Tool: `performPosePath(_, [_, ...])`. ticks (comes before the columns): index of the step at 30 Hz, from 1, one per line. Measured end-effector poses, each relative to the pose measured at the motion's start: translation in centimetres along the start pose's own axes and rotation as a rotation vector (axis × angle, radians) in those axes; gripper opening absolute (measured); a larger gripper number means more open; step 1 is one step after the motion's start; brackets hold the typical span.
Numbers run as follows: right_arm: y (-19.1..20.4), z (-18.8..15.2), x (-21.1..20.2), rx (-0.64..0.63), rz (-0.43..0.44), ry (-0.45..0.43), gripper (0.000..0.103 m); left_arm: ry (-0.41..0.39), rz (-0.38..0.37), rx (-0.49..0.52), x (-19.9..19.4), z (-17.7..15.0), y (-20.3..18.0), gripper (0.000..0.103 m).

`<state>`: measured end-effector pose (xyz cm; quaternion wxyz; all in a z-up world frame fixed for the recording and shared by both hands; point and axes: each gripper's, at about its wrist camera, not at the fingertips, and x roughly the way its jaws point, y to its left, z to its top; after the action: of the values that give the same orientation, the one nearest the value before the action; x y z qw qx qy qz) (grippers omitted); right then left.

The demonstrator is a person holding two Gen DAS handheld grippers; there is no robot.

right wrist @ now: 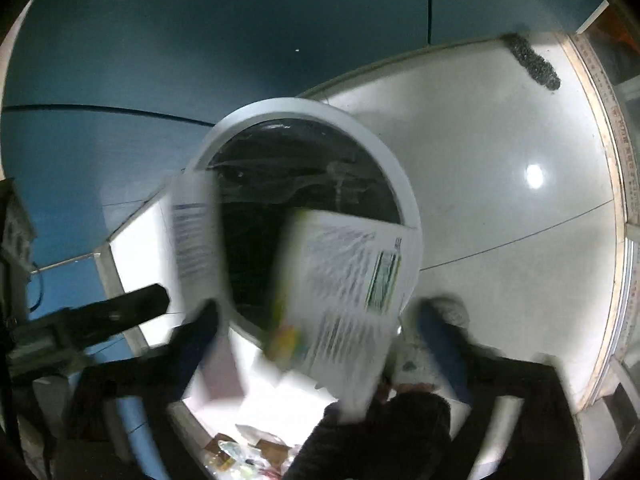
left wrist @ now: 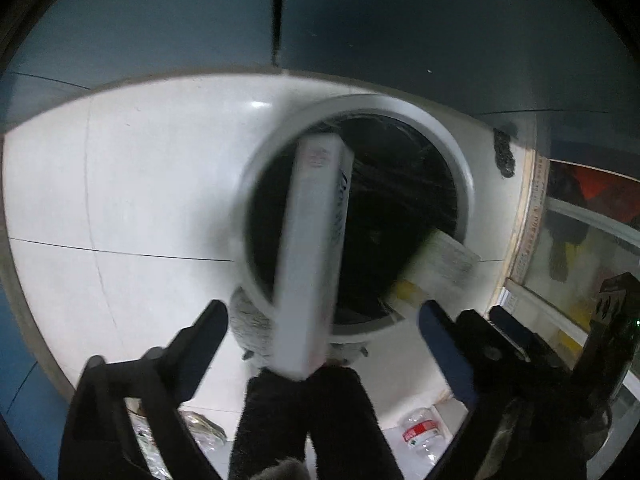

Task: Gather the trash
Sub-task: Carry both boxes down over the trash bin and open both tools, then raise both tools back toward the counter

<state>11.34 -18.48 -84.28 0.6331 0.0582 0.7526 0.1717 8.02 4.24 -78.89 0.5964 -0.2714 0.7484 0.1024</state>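
Note:
A round white trash bin (left wrist: 452, 160) with a black liner stands on the white floor. In the left wrist view my left gripper (left wrist: 320, 332) is open, and a long white box (left wrist: 312, 248) is blurred between its spread fingers, tilted over the bin mouth. In the right wrist view my right gripper (right wrist: 320, 320) is open above the bin (right wrist: 404, 184). A flat white printed box (right wrist: 344, 292) is blurred between its fingers over the bin, and the long white box (right wrist: 192, 232) shows at the left. The right gripper's fingers (left wrist: 508, 332) also show at the left view's right.
Blue wall panels (left wrist: 160, 20) rise behind the bin. A crushed plastic bottle with a red label (left wrist: 424, 434) and other wrappers (right wrist: 248, 456) lie on the floor below. A dark scrubber (right wrist: 532, 62) lies near a wooden-edged frame (left wrist: 528, 216) at the right.

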Motion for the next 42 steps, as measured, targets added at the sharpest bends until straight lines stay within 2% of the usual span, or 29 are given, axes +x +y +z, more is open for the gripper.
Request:
performPosePath(3, [0.1, 0.0, -0.5, -0.008, -0.029, -0.007, 0.103, -0.054, 0.077, 0.015, -1.0, -0.6, 0.8, 0.1])
performPosePath(4, [0.1, 0.0, -0.9, -0.014, -0.043, -0.017, 0.103, -0.08, 0.123, 0.029, -1.4, -1.0, 0.8, 0.1])
performPosePath(8, [0.7, -0.6, -2.2, -0.057, -0.169, -0.058, 0.103, -0.19, 0.265, 0.076, -2.4, -2.7, 0.3, 0.1])
performPosePath(12, [1.7, -1.3, -3.0, -0.113, -0.257, -0.091, 0.103, -0.209, 0.309, 0.08, -2.7, -4.0, -0.2, 0.1])
performPosePath(18, [2.9, -2.4, -5.4, -0.154, -0.309, -0.126, 0.103, -0.233, 0.294, 0.09, -5.5, -6.7, -0.6, 0.1])
performPosePath(24, [4.6, -4.6, -10.6, -0.174, -0.323, -0.164, 0.103, -0.259, 0.26, 0.085, -10.4, -10.0, -2.0, 0.1])
performPosePath(30, [7.0, -7.3, -19.8, -0.201, -0.321, -0.212, 0.103, -0.29, 0.225, 0.091, -19.2, -14.9, -3.9, 0.1])
performPosePath(38, [11.7, -11.9, -34.8, -0.237, -0.318, -0.278, 0.103, -0.345, 0.194, 0.112, -30.9, -21.2, -5.8, 0.1])
performPosePath(42, [13.6, -14.1, -40.6, -0.242, -0.295, -0.286, 0.103, -0.361, 0.146, 0.116, -35.8, -23.8, -6.3, 0.1])
